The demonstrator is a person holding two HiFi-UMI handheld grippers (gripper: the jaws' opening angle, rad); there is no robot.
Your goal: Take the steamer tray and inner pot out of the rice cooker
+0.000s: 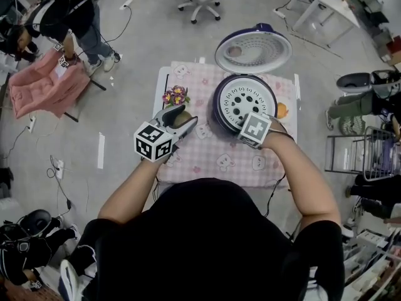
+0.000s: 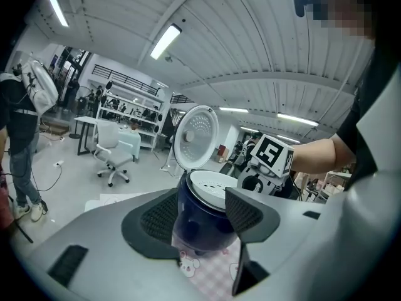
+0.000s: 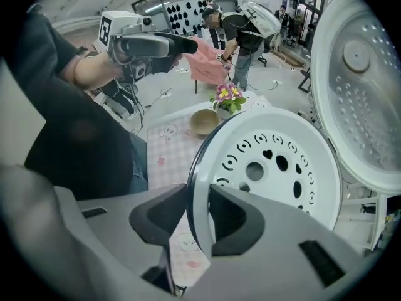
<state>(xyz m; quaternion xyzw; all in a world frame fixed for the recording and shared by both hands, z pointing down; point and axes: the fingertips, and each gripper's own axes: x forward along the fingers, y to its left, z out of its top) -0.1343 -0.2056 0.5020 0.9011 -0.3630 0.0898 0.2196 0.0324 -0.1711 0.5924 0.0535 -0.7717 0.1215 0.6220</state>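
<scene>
On the worktop [image 1: 213,163], toward its 1 o'clock corner, the single rice cooker [image 1: 215,108] stands with its one lid [image 1: 253,51] swung open at 12 o'clock. The one steamer tray [image 1: 247,99], white and pierced with holes, lies in the cooker's mouth. The left gripper view shows it tilted, one edge raised off the rim. The right gripper [image 3: 202,219] has its jaws clenched on the tray's rim at 6 o'clock. The left gripper [image 1: 184,119] hovers at the cooker's 9 o'clock, well apart from it, its jaws released with nothing between them. By my reading the first removal is only begun: the tray is gripped and tipping but not out. The inner pot is not visible and is presumably under the tray, its removal not yet started. Also counted are two grippers, one flower bunch [image 1: 177,96] and one small bowl [image 3: 203,121].
</scene>
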